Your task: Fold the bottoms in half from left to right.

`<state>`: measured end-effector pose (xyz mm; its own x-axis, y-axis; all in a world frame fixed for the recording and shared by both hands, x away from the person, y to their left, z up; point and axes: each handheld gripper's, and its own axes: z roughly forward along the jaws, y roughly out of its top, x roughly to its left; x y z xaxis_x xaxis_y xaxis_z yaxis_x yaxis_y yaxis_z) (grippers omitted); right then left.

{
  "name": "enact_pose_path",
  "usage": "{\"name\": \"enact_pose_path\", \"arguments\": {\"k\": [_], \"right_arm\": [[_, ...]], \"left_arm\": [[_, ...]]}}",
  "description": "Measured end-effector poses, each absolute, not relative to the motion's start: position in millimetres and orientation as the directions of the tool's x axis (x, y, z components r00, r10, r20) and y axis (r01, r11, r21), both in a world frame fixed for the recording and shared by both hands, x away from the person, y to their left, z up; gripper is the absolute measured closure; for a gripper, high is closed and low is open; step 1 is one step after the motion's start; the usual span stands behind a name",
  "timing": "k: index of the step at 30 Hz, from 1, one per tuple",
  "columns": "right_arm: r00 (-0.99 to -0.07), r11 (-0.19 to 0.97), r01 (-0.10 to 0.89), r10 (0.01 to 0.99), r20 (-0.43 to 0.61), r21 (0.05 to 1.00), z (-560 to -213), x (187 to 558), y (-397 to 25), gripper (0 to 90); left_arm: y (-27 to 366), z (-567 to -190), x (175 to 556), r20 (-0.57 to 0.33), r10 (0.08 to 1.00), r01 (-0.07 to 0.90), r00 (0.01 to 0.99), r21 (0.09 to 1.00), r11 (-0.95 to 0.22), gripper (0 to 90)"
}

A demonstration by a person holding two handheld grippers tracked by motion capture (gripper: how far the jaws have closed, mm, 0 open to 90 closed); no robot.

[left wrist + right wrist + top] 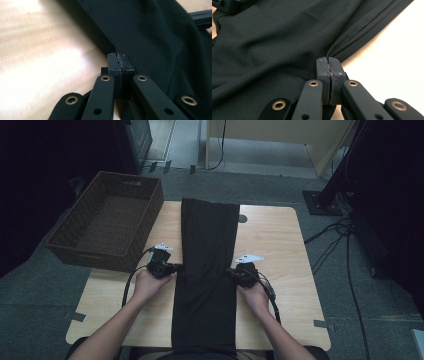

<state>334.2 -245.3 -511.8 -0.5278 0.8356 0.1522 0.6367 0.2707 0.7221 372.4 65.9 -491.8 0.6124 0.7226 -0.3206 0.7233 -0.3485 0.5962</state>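
Nearby, wicker basket (107,220) beside trousers (207,265)

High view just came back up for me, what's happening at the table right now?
A person holds a gripper in each hand at the long edges of a black garment laid lengthwise down the wooden table. The left gripper and the right gripper are each shut on a pinch of its edge. A wicker basket sits at the table's left.

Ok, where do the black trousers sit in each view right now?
High view: black trousers lie down the table's middle, between both grippers.
Left gripper view: upper right, edge pinched in the shut jaws.
Right gripper view: upper left, edge pinched likewise.
Shared landmark: pale wooden table.
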Motion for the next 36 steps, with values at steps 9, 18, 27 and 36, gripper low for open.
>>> {"name": "enact_pose_path", "arguments": {"k": [9,18,27,36], "right_arm": [[-0.58,0.3,0.63,0.795,0.176,0.716,-503.7,289.8,-247.6,88.9],[-0.604,0.334,0.638,0.776,0.183,0.693,-503.7,245.0,-249.1,88.7],[-0.608,0.351,0.648,0.773,0.18,0.676,-506.8,254.4,-247.3,88.6],[-0.605,0.35,0.646,0.776,0.175,0.679,-508.3,254.9,-249.4,88.2]], "left_arm": [[72.9,-489.1,322.0,-0.333,0.699,0.725,0.633,0.573,-0.383,90.0],[79.9,-488.2,289.8,-0.336,0.693,0.724,0.638,0.568,-0.391,82.0],[79.5,-481.4,342.3,-0.321,0.75,0.74,0.578,0.594,-0.316,48.6],[75.7,-484.9,397.5,-0.25,0.796,0.73,0.552,0.606,-0.316,45.0]]}}
